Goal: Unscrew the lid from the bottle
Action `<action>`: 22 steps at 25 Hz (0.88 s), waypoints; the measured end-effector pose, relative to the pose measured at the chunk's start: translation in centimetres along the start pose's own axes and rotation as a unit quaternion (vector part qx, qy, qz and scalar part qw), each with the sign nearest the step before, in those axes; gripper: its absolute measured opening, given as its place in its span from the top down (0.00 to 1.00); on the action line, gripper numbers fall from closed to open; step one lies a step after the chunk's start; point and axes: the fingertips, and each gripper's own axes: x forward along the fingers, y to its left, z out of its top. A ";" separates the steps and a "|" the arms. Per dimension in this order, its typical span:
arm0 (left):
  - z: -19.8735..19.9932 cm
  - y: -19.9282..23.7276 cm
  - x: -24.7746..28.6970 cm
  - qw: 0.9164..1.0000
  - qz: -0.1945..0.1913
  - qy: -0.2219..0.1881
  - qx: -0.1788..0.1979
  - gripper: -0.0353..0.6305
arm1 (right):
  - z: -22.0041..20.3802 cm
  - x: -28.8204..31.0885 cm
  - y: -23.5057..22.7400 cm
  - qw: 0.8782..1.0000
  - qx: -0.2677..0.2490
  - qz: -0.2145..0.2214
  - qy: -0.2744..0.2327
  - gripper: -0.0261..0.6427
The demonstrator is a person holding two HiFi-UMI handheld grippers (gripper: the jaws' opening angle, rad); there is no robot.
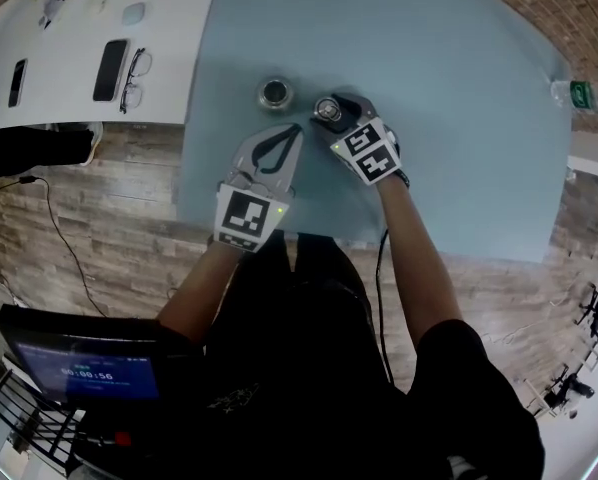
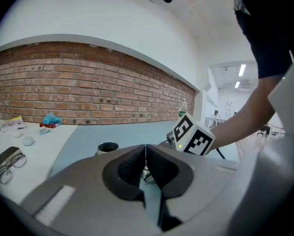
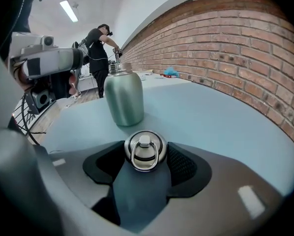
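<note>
Closest in, dark clothing and two bare forearms (image 1: 419,258) reaching up the head view onto a pale blue table (image 1: 459,118). Near the table's front edge, left gripper (image 1: 293,133), jaws clenched tip to tip with nothing between them, as plain in the left gripper view too. Just to its right and a little farther in, right gripper (image 1: 331,111), jaws spread wide and clamped on the round steel lid (image 1: 326,108), one dark ribbed pad against each side. In the right gripper view, ring handle (image 3: 145,150) lying flat on top of that lid. Cannot tell whether the lid's underside touches the table.

Lid off the bottle (image 1: 276,93): a steel bottle standing upright on the table, mouth open, just left of the lid and apart from it, a little beyond the left gripper's tips. In the left gripper view, bottle to the left of the shut jaws, marker cube (image 2: 193,135) of the right gripper to their right.

At the left, a white table (image 1: 49,58) with a smartphone (image 1: 110,69) and glasses (image 1: 134,78) side by side. Laptop (image 1: 89,368) low at the left, screen lit. Clear plastic bottle (image 1: 579,93) at the blue table's far right edge. Brick wall (image 3: 225,38) behind.
</note>
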 end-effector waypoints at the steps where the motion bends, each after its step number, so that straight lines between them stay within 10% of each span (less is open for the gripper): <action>1: 0.2 -0.1 -0.2 1.000 0.000 0.001 -0.001 0.94 | 0.1 -0.1 0.1 1.000 0.001 0.000 0.000 0.56; 16: 2.9 -1.1 -1.1 1.000 -0.013 -0.004 -0.004 0.95 | 1.3 -2.1 0.3 0.997 0.052 -0.005 -0.065 0.47; 22: 2.6 -1.1 -1.2 0.999 -0.026 0.010 -0.019 0.95 | 2.2 -4.3 0.3 0.989 0.097 -0.017 -0.111 0.70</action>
